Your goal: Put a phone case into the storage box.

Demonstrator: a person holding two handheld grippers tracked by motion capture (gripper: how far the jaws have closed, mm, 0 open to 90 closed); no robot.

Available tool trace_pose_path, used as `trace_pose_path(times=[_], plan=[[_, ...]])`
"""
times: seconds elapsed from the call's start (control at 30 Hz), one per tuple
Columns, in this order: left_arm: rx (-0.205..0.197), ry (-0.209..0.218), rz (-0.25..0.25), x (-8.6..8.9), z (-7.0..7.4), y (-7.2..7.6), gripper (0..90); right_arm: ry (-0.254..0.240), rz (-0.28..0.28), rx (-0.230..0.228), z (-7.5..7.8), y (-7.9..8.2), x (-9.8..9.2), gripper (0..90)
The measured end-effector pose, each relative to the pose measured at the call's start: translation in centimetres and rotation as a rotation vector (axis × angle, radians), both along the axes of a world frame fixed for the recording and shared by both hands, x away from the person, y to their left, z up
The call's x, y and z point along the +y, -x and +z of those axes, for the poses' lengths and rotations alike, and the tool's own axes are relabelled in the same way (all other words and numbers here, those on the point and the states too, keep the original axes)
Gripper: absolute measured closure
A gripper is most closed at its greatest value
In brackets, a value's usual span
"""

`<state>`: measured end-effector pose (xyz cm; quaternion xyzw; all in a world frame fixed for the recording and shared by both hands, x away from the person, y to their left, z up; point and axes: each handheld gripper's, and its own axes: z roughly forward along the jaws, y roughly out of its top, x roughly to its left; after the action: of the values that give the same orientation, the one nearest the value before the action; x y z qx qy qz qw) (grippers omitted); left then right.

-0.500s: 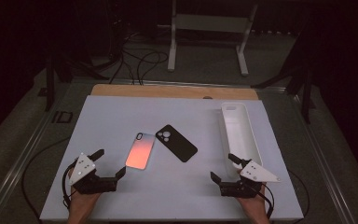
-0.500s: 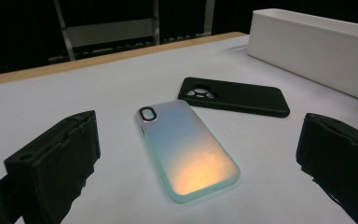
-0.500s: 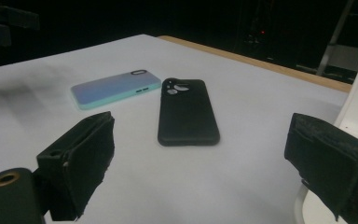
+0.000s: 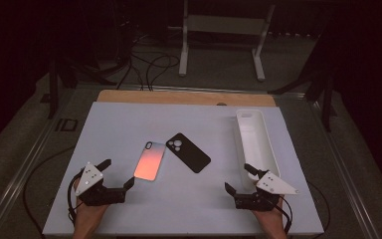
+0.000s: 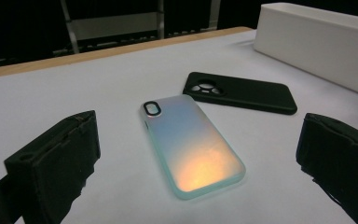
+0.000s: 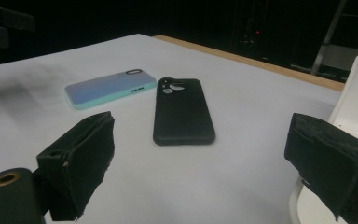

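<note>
An iridescent phone case (image 4: 150, 161) (image 5: 192, 145) (image 6: 109, 87) lies flat near the middle of the white table (image 4: 129, 124), camera hole away from me. A black phone case (image 4: 188, 152) (image 5: 240, 92) (image 6: 182, 110) lies just right of it, angled, not touching. My left gripper (image 4: 115, 174) (image 5: 200, 172) rests near the front left edge, open and holding nothing, its jaws pointing at the iridescent case. Down at the front right my right gripper (image 4: 238, 178) (image 6: 209, 168) is open too, with nothing between its jaws, beside the near end of the white tray.
A long white tray (image 4: 255, 142) (image 5: 317, 44) (image 6: 354, 93) stands along the table's right side. A wooden strip (image 4: 184, 97) borders the far edge. Beyond it are a metal stand (image 4: 222, 35) and cables (image 4: 144, 59) on the dark floor.
</note>
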<state>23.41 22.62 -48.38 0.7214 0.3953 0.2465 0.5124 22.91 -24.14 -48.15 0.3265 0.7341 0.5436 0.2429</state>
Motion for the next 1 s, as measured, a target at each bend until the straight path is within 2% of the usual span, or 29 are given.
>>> trace_pose_path(times=[0.1,0.4,0.6,0.77,1.0], plan=[[0.002,0.001,-0.002,-0.3,0.2,-0.2,0.0,0.008,-0.004,-0.004,0.1,0.0,0.0,8.1],[0.024,-0.001,-0.034,-1.4,0.8,-0.8,0.7,-0.012,-0.016,0.001,0.3,-0.4,-0.3,8.1],[0.051,-0.023,-0.047,-1.8,0.8,-1.4,4.1,-0.008,-0.018,-0.001,0.3,-0.5,-0.3,8.1],[0.058,-0.028,-0.051,-2.1,1.0,-2.0,5.6,-0.005,-0.021,-0.004,0.4,-0.7,-0.5,8.1],[0.079,-0.018,-0.071,-3.0,1.0,-2.8,9.3,-0.013,-0.026,0.0,0.4,-0.9,-0.6,8.1]])
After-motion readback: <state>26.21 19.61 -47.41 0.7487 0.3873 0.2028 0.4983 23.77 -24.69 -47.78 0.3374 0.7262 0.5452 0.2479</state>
